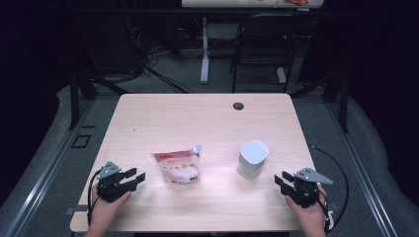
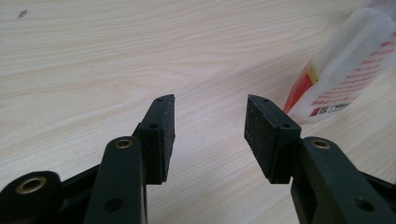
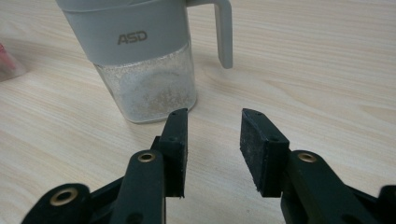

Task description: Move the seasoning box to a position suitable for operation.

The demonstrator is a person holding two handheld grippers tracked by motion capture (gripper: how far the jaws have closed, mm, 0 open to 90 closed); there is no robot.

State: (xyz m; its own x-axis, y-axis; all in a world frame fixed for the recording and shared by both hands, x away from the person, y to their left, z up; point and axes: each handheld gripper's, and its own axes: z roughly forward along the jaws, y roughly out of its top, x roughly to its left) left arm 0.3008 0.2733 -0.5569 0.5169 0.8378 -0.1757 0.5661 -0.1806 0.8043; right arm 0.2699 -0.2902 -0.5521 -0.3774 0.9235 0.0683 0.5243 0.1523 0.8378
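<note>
Both tools rest spread and empty on the bench [image 1: 207, 113]. The pouch [image 1: 178, 167] lies at two o'clock from the left tool [image 1: 136, 177], the jar [image 1: 252, 159] at ten o'clock from the right tool [image 1: 279, 180]. Approach level and centre the jaws before pinching.

On the light wooden table [image 1: 163, 118], the red-and-white plastic spouted pouch [image 1: 178, 166] lies flat toward the near edge, left of centre. The clear grey-lidded handled canister [image 1: 252, 159] stands to its right, well apart. My left gripper [image 1: 139, 176] rests near the near-left corner, my right gripper [image 1: 279, 181] near the near-right corner.
</note>
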